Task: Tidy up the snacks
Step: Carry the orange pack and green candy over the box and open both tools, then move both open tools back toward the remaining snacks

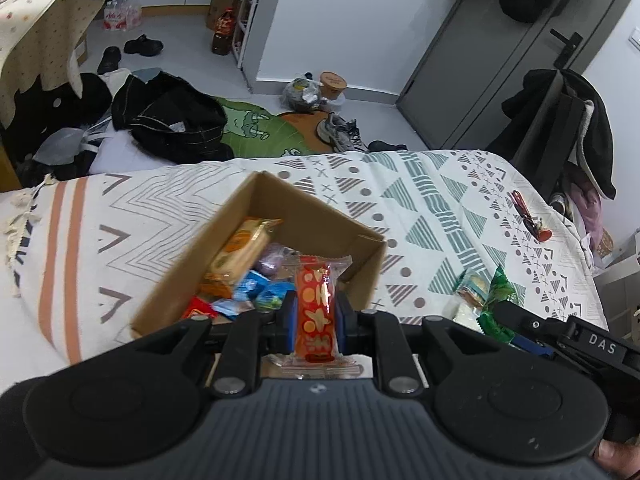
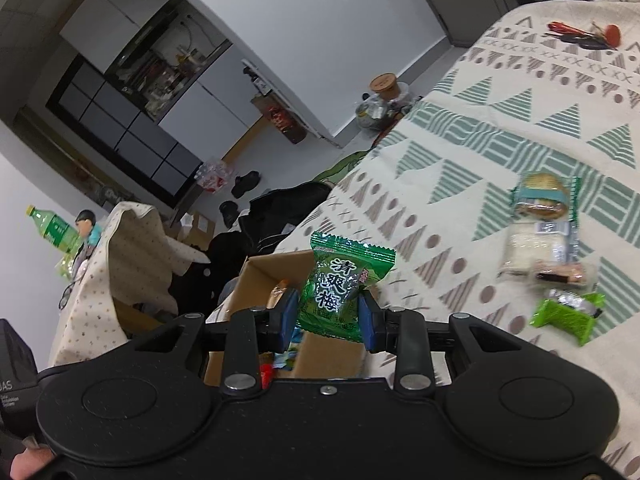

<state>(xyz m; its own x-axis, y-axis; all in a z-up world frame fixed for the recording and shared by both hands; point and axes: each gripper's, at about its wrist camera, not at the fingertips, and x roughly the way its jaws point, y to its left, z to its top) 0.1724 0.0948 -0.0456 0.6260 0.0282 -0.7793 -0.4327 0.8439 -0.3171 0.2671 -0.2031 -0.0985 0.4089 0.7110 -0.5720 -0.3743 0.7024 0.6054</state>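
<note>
Left tongs (image 1: 314, 314) clamp a red snack (image 1: 316, 312) above the cardboard box (image 1: 280, 200) on the bed; right tongs (image 2: 328, 314) pinch a green candy packet (image 2: 340, 288). Releasing off-centre could drop either outside the near rim.

The cardboard box (image 1: 256, 240) is plain brown paperboard, matt and slightly fibrous. The red snack packet (image 1: 316, 312) is glossy printed film with clear crimped ends; the green candy packet (image 2: 340, 292) is shiny, crinkled foil-like film. The patterned bedspread (image 1: 440, 200) is woven cloth, matt, fringed at its left edge. Both grippers are matt black plastic with bright metal pins and blue rubbery-looking pads (image 2: 367, 320).
</note>
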